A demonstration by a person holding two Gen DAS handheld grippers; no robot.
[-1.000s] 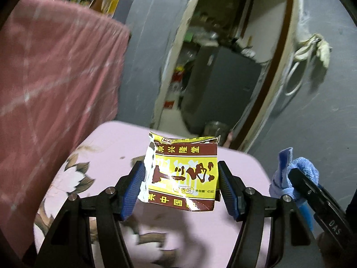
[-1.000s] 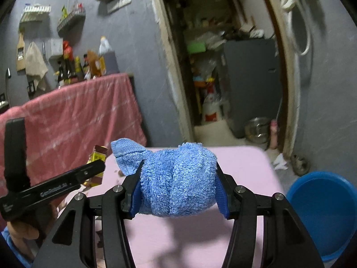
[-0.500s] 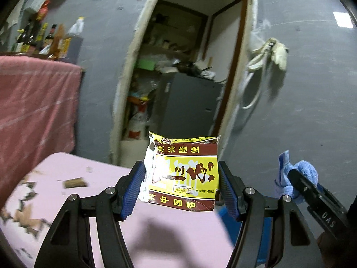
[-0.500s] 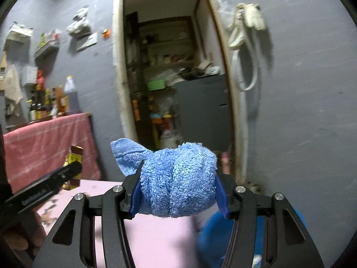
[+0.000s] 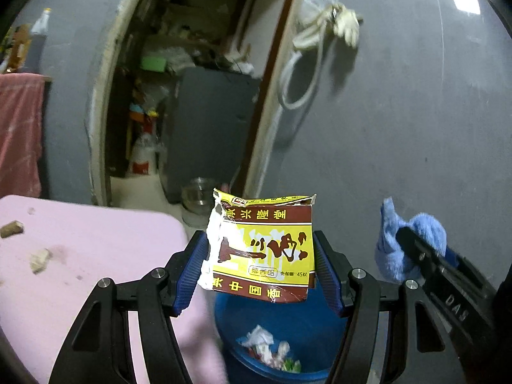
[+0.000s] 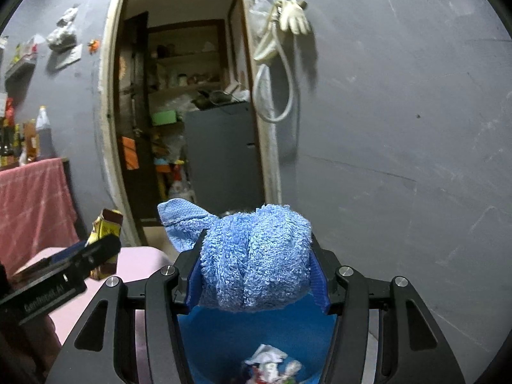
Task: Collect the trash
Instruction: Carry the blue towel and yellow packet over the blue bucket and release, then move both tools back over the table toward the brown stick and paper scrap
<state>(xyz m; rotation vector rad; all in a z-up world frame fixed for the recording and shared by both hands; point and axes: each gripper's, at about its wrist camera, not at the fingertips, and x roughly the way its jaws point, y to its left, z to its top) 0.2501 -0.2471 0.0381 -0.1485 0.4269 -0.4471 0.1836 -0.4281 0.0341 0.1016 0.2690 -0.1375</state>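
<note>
My left gripper [image 5: 260, 270] is shut on a torn yellow and brown snack wrapper [image 5: 262, 249], held upright over the near rim of a blue basin [image 5: 307, 336]. Crumpled white trash [image 5: 265, 348] lies in the basin. My right gripper [image 6: 256, 275] is shut on a bunched blue towel [image 6: 252, 256], above the same blue basin [image 6: 224, 336]. In the left wrist view the towel [image 5: 412, 240] and right gripper show at the right. In the right wrist view the wrapper [image 6: 104, 227] and left gripper show at the left.
A pink table [image 5: 80, 256] with small brown scraps [image 5: 11, 228] lies at the left. An open doorway [image 6: 192, 112] leads to a cluttered storeroom with a grey cabinet [image 5: 211, 128]. Grey wall with a hanging hose and glove [image 6: 284, 32] stands to the right. A pink cloth [image 6: 32, 198] hangs far left.
Both views have swung right, away from the pink table and towards the doorway and grey wall. The blue basin has come into sight under both grippers. Both grips are unchanged.
</note>
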